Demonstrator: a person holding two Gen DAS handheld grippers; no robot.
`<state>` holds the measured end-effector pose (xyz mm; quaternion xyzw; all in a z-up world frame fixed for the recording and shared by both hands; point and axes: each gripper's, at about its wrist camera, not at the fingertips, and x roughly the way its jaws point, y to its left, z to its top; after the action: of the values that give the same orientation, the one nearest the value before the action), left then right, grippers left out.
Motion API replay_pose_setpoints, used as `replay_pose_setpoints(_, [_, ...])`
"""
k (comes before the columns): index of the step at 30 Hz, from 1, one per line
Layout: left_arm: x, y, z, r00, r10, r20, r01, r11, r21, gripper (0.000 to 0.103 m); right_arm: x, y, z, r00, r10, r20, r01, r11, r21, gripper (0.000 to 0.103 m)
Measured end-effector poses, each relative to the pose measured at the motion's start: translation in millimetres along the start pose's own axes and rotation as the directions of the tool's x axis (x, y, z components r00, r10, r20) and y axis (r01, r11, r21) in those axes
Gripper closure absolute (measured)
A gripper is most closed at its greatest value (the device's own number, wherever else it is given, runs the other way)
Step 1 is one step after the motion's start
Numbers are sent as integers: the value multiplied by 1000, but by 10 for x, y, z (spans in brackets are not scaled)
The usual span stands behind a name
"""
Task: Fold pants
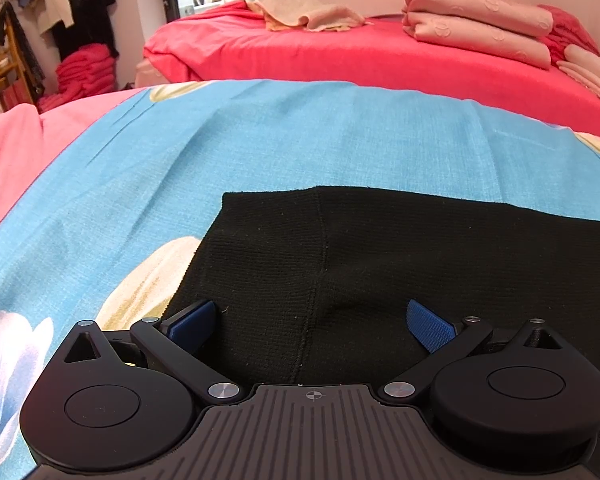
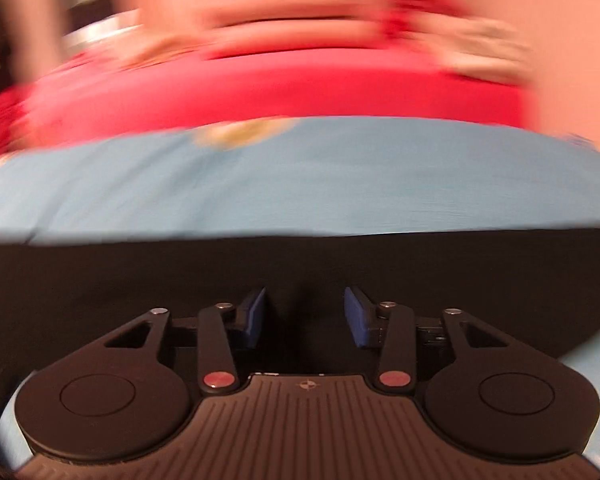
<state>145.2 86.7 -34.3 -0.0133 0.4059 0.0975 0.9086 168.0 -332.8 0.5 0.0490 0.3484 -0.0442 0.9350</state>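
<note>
Black pants point(image 1: 400, 264) lie flat on the blue floral sheet point(image 1: 260, 140) of the bed. Left tongs point(image 1: 314, 320) spread wide over the fabric, nothing between the blue pads point(image 1: 428, 324). Right tongs point(image 2: 305, 316) also parted, empty, low over the pants point(image 2: 300, 260); that view is blurred. Red bed point(image 1: 340, 56) behind carries folded pink bedding point(image 1: 480, 20).

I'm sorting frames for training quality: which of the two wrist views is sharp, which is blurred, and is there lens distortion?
Left wrist view: sharp, knit texture of the black pants readable, bed edges bowed by the fisheye. Right wrist view: heavy motion blur smears the red bedding and blue floral sheet; only the right gripper stays crisp.
</note>
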Motion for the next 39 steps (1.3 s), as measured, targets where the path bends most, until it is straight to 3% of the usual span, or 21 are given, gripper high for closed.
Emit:
replay_pose_setpoints(1, [-20, 7, -3, 1000, 6, 8, -6, 1000, -7, 0, -62, -62, 34, 1000, -3, 26, 1, 997, 78, 34])
replay_pose_setpoints(2, [-63, 27, -10, 999, 18, 27, -17, 1000, -19, 0, -141, -25, 54, 998, -1, 57, -5, 995, 100, 34])
replay_pose_setpoints(5, [-243, 130, -21, 996, 7, 84, -2, 998, -59, 0, -318, 530, 46, 993, 66, 93, -55, 991, -122, 35])
replay_pose_setpoints(7, [-327, 186, -33, 997, 38, 69, -33, 997, -76, 0, -369, 899, 14, 982, 182, 55, -164, 957, -238, 35])
replay_pose_setpoints(9, [-404, 233, -69, 995, 92, 44, -89, 993, -81, 0, -324, 1143, -12, 954, 298, -15, -289, 912, -291, 32])
replay_pose_setpoints(11, [-505, 295, -166, 993, 110, 44, -107, 991, -77, 0, -178, 1324, -54, 936, 329, -121, -351, 884, -309, 30])
replay_pose_setpoints(12, [-544, 344, -232, 992, 118, 38, -115, 990, -77, 0, -74, 1331, -92, 935, 315, -162, -351, 884, -308, 31])
replay_pose_setpoints(14, [-566, 438, -383, 990, 137, 21, -135, 988, -82, 0, 55, 1202, -68, 977, 174, -120, -200, 944, -262, 48])
replay_pose_setpoints(16, [-536, 557, -497, 989, 151, -1, -150, 982, -117, 0, 40, 1088, 63, 999, 31, -27, -34, 991, -126, 45])
replay_pose_setpoints(17, [-549, 640, -490, 993, 116, 1, -115, 980, -164, 0, -9, 1125, 107, 999, 47, 3, -47, 993, -111, 43])
replay_pose_setpoints(20, [-510, 713, -442, 991, 132, -4, -130, 970, -205, 0, -92, 1614, 95, 970, 241, -44, -244, 938, -246, 38])
replay_pose_setpoints(23, [-513, 653, -440, 988, 155, -1, -153, 973, -175, 0, -156, 2346, -82, 896, 413, -162, -442, 805, -396, 39])
replay_pose_setpoints(25, [-516, 674, -450, 989, 148, -1, -146, 972, -182, 0, -135, 2845, -208, 841, 476, -258, -540, 707, -457, 43])
replay_pose_setpoints(27, [-528, 697, -462, 990, 144, 2, -140, 971, -192, 0, -58, 3258, -300, 816, 478, -326, -578, 655, -486, 47])
replay_pose_setpoints(29, [-521, 671, -469, 988, 153, 1, -150, 972, -179, 0, 79, 3577, -360, 848, 449, -282, -526, 648, -550, 42])
replay_pose_setpoints(30, [-515, 662, -471, 988, 157, 0, -154, 973, -174, 0, 217, 3694, -298, 854, 450, -261, -512, 640, -573, 40])
replay_pose_setpoints(33, [-517, 673, -478, 989, 150, -1, -148, 973, -178, 0, 288, 3783, -126, 862, 428, -270, -505, 685, -525, 37])
replay_pose_setpoints(34, [-524, 681, -483, 989, 148, 0, -145, 973, -178, 0, 281, 3763, -86, 860, 422, -286, -509, 680, -527, 37])
replay_pose_setpoints(36, [-524, 675, -483, 989, 149, -1, -147, 973, -177, 0, 69, 3688, -68, 831, 474, -291, -551, 630, -547, 33])
replay_pose_setpoints(37, [-518, 666, -480, 988, 153, -3, -151, 973, -174, 0, -4, 3661, -70, 829, 488, -274, -551, 622, -557, 28])
replay_pose_setpoints(39, [-522, 659, -481, 988, 156, -4, -154, 973, -170, 0, -64, 3699, -65, 836, 493, -240, -533, 628, -567, 28])
